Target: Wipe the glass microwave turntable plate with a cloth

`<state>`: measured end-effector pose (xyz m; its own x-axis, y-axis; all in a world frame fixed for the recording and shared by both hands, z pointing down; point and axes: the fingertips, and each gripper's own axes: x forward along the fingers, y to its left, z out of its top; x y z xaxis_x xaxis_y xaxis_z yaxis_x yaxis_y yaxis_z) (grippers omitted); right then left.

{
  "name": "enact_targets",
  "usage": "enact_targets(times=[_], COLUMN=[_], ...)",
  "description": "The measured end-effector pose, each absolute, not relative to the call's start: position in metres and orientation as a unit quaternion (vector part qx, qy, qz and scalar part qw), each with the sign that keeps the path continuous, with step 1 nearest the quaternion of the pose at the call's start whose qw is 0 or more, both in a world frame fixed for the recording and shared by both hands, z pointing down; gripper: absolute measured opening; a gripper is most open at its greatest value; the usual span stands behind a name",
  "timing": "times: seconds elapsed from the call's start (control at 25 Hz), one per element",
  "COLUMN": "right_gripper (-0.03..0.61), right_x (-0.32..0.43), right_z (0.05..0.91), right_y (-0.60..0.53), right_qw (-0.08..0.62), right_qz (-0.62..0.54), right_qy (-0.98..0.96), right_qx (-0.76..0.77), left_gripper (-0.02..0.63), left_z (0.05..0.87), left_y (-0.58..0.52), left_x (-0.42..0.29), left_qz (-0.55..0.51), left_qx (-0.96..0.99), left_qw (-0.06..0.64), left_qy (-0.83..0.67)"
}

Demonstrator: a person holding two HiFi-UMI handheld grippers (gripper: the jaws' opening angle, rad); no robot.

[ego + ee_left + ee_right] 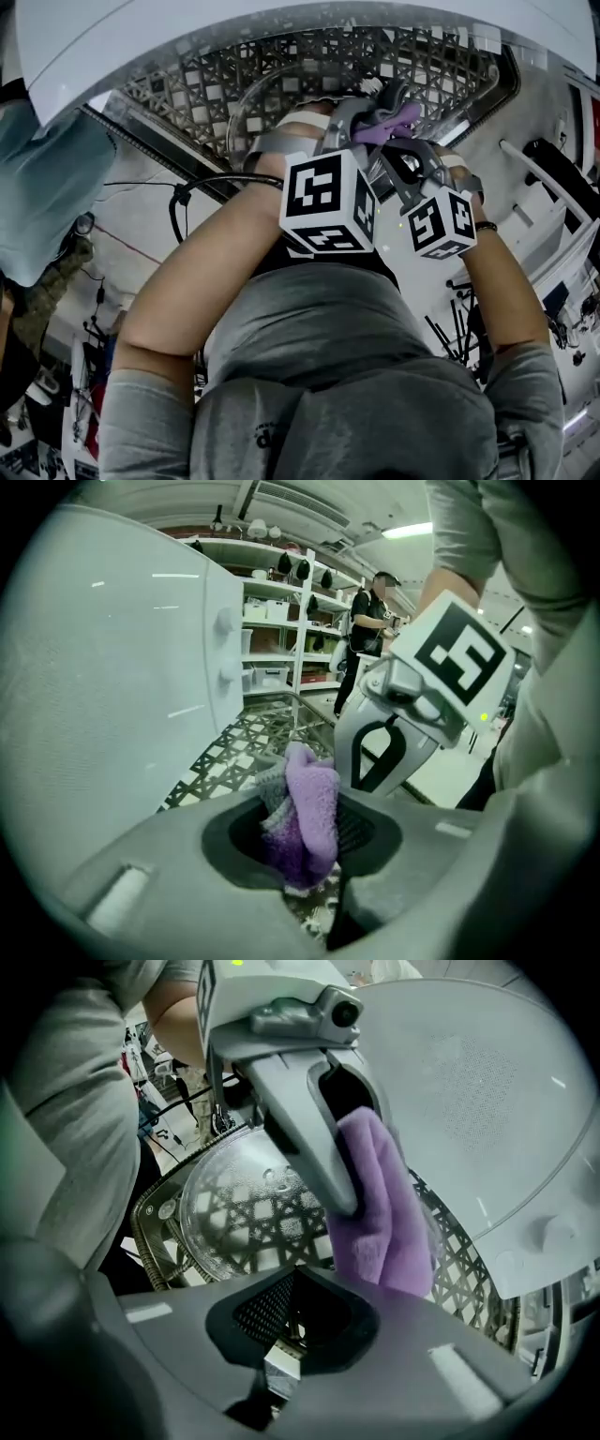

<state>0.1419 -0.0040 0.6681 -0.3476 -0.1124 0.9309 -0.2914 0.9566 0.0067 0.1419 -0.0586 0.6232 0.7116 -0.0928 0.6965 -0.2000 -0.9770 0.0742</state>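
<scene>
Pinching a purple cloth (314,803) between its jaws, the left gripper (305,855) carries the fabric bunched upright, with a grey-white fold showing on its left side. Right gripper (286,1312): jaws drawn in to a narrow slit, closed on the near rim of the glass turntable plate (239,1208). Plate: clear, round, with raised bumps near its centre. It is held over a dark woven basket (459,1260), whose lattice shows through the glass. In the right gripper view the cloth hangs at the plate's right edge, overlapping it; whether it presses on the glass cannot be told. White appliance (112,667): smooth rounded body with two knobs, just beyond the basket on its far side. Marker cubes: one on the left gripper (328,202) and one on the right (441,225), close together in the head view, above the person's grey shirt (328,347). Both bare forearms reach forward to the basket. Background, left gripper view: white shelving (281,611) stocked with goods, and a second person (361,630) standing far off beside it.
</scene>
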Motion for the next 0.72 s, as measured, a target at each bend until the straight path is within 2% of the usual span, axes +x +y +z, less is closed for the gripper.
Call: enact_targets(times=[0.4, 0.72], right_gripper=[0.009, 0.009], right_x=[0.142, 0.143], right_z=[0.668, 0.668], right_y=[-0.004, -0.004], right_qw=[0.553, 0.557], right_qz=[0.082, 0.085], right_qy=[-0.82, -0.817], right_qx=[0.125, 0.123], left_gripper=[0.104, 0.105], left_z=[0.646, 0.645], left_y=[-0.054, -0.049], left_x=[0.146, 0.053], left_qz=[0.4, 0.429], left_qx=[0.912, 0.894], left_qw=[0.058, 0.076], left_qy=[-0.071, -0.1])
